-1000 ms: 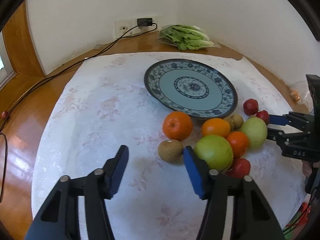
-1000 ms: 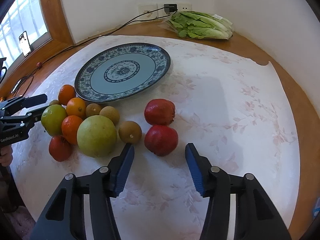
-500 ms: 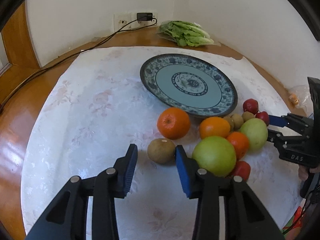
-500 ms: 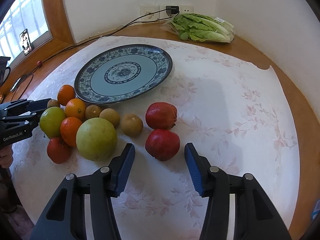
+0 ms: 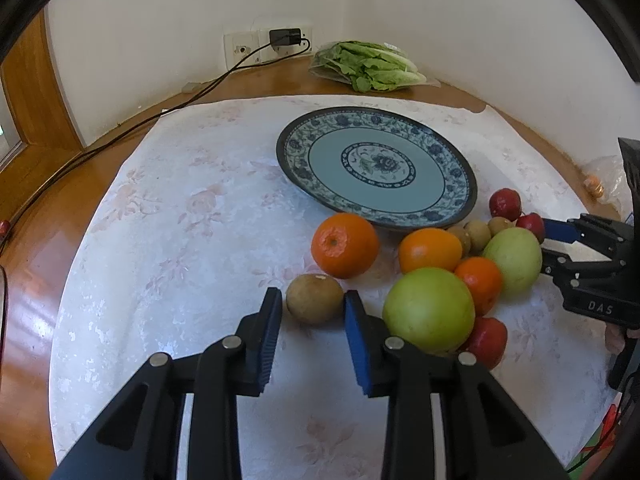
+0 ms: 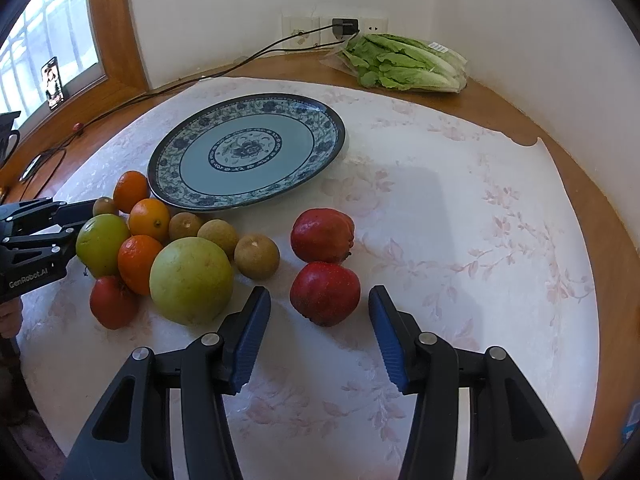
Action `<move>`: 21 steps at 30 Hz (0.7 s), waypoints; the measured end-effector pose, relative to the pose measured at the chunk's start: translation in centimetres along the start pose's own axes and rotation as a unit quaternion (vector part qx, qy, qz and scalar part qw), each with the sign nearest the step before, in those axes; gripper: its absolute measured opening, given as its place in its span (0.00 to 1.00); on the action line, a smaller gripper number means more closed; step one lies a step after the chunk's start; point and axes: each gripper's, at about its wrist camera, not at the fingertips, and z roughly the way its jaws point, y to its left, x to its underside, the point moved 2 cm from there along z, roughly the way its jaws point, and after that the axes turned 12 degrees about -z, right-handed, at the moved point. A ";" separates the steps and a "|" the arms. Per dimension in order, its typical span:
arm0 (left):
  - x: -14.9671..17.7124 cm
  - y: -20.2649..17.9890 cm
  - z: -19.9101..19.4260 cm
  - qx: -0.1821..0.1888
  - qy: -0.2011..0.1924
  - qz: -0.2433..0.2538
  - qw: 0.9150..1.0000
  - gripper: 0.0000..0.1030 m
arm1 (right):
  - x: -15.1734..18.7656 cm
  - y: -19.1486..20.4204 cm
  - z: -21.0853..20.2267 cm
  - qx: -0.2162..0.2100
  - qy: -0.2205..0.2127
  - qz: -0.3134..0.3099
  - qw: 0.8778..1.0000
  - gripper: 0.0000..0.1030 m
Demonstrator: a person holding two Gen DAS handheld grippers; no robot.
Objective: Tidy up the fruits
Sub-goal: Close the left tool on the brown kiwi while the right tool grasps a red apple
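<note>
The counter [image 5: 36,264] is wooden, with a pale flowered cloth [image 5: 172,216] spread over most of it and a black cable [image 5: 132,128] running along its left edge to a wall socket [image 5: 284,38] at the back.

Near the front edge, the left tongs [image 5: 311,312] point down at a brown round fruit [image 5: 315,298]. Their jaws are closing, the fruit sits between the blue pads [image 5: 272,320], and a thin gap shows on each side, so they are not yet clamped. Just behind it lies an orange [image 5: 345,245], close to the rim of the blue patterned plate [image 5: 376,166] at the middle of the cloth.

To the right of the brown fruit comes the heap: a big green fruit [image 5: 429,309], two smaller oranges, a second green fruit [image 5: 516,254], small brown fruits and a red one, all touching.

Further right, a red fruit [image 6: 325,294] lies apart from the heap, with another red fruit [image 6: 322,235] just behind it. The right tongs [image 6: 319,308] stand apart on either side of the nearer one, not touching it.

A bag of lettuce [image 6: 404,65] rests at the back right corner.
</note>
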 end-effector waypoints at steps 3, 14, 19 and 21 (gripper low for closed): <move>0.0 0.0 0.0 0.000 -0.002 0.003 1.000 0.32 | -0.1 -0.1 0.1 0.005 -0.001 0.005 1.000 0.47; -0.2 0.1 0.1 0.016 0.003 0.006 1.000 0.28 | -0.3 -0.5 0.1 0.017 0.005 0.030 0.999 0.33; -0.2 0.0 -0.2 0.020 0.005 0.012 1.000 0.28 | 0.0 -0.8 -0.4 0.019 0.009 0.041 0.999 0.33; -0.2 -0.1 -0.4 0.022 0.006 0.010 1.000 0.28 | 0.0 -0.9 -0.7 0.019 0.008 0.044 0.999 0.33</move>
